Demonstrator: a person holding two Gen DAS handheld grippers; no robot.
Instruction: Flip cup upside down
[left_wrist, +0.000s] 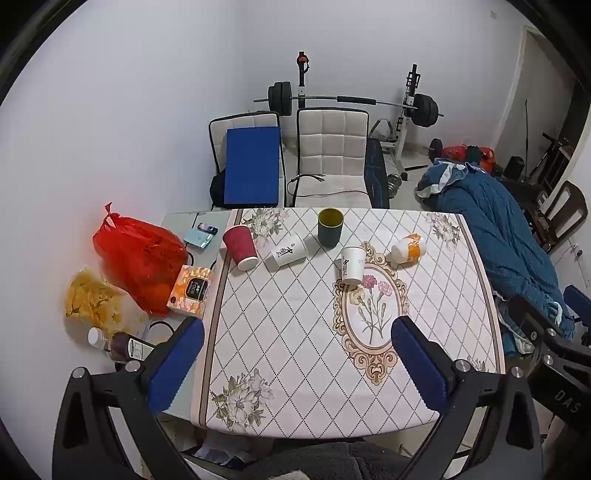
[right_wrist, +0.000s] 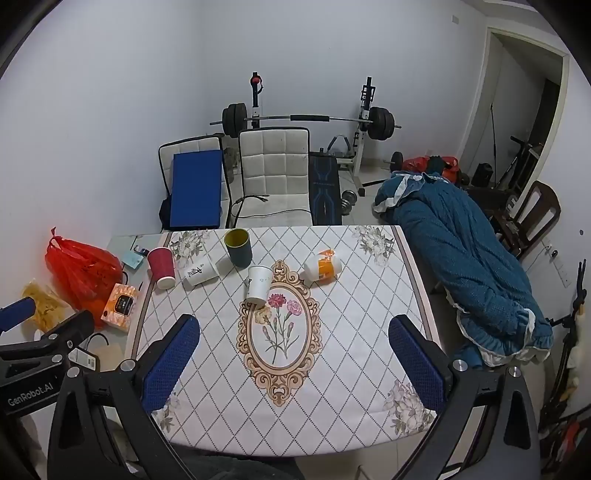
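Observation:
Several cups stand on the patterned tablecloth (left_wrist: 295, 332). A dark green cup (left_wrist: 330, 226) stands upright with its mouth up, also in the right wrist view (right_wrist: 239, 246). A red paper cup (left_wrist: 240, 246), two white paper cups (left_wrist: 289, 250) (left_wrist: 352, 265) and an orange-and-white cup (left_wrist: 407, 249) appear mouth down. My left gripper (left_wrist: 295, 354) is open and empty, above the near edge of the table. My right gripper (right_wrist: 293, 354) is open and empty, also near the front edge.
A red plastic bag (left_wrist: 138, 254), a tissue box (left_wrist: 190, 291), a yellow bag (left_wrist: 90, 299) and bottles (left_wrist: 118, 343) lie left of the cloth. Two white chairs (left_wrist: 332, 155) and a barbell rack (left_wrist: 351, 99) stand behind. A blue quilt (left_wrist: 509, 236) lies at the right.

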